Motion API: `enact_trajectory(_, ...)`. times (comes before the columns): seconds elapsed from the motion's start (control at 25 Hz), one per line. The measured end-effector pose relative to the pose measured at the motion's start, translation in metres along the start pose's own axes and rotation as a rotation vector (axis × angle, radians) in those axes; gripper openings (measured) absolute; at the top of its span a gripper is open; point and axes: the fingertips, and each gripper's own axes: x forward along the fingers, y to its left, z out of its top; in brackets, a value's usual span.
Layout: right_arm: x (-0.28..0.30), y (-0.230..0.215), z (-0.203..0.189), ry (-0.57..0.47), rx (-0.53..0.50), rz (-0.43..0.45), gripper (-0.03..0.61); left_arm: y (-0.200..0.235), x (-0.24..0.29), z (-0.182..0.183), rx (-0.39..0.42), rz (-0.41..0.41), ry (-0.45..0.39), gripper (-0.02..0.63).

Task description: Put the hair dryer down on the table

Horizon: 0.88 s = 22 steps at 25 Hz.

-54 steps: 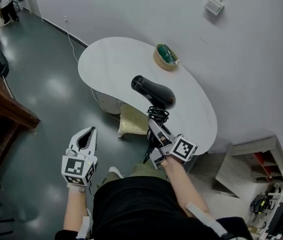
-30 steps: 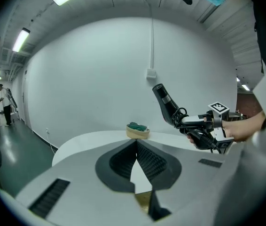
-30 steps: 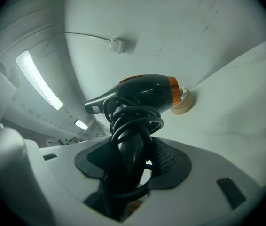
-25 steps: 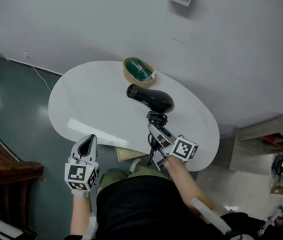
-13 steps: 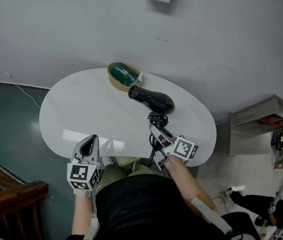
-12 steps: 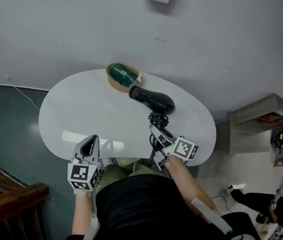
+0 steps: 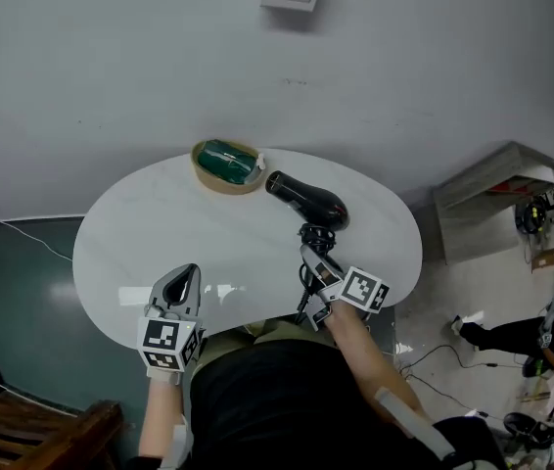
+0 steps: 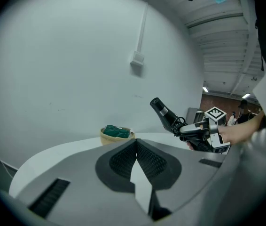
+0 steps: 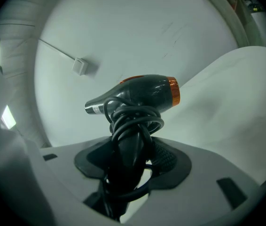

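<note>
Holding the hair dryer (image 7: 306, 196) by its handle, the right tongs (image 7: 312, 259) are clamped around both the grip and the loops of black cord (image 7: 314, 235) wound there. The dryer is up in the air above the far right part of the white worktop (image 7: 150, 233), not resting on it. Its barrel is tilted upward and the nozzle aims toward a tan bowl (image 7: 226, 164) holding something green. The left tongs (image 7: 185, 277) are pressed together with nothing in them and hover at the near edge, well apart from the dryer.

The likeliest trouble is the cord. Because the pads bite on the coils as well as the handle, opening them may let a loop catch on a pad and tug the dryer sideways as the tongs withdraw. A length of cord also hangs below the right tongs, over the near edge. If it slides off once the dryer is free, its weight could drag the dryer toward that edge.

The barrel is rounded, so a release with the dryer tilted or not fully seated could let it rock or roll. Lowering it along the line it points risks the nozzle bumping the bowl, which sits just beyond it. Letting go before contact would mean a drop onto a hard surface.
</note>
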Motion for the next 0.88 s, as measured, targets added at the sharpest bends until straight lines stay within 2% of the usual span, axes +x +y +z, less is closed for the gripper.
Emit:
enact_trajectory(0.16,0.003,-0.015,-0.004,-0.056,0.032,-0.084,0.232,0.013,0.004,0.004,0.021,-0.06,0.003,0.009)
enact_trajectory(0.48,0.012,-0.048,-0.002,-0.116,0.038,-0.234,0.232,0.02,0.013,-0.012,0.023,-0.139,0.053,0.009)
enact_trajectory(0.68,0.022,-0.074,0.008,-0.09,0.003,-0.309,0.232,0.015,0.019,-0.018,0.014,-0.124,0.08,0.009)
enact_trajectory(0.88,0.036,-0.099,0.022,-0.039,-0.013,-0.346,0.232,0.009,0.027,-0.016,-0.002,-0.063,0.087,0.009)
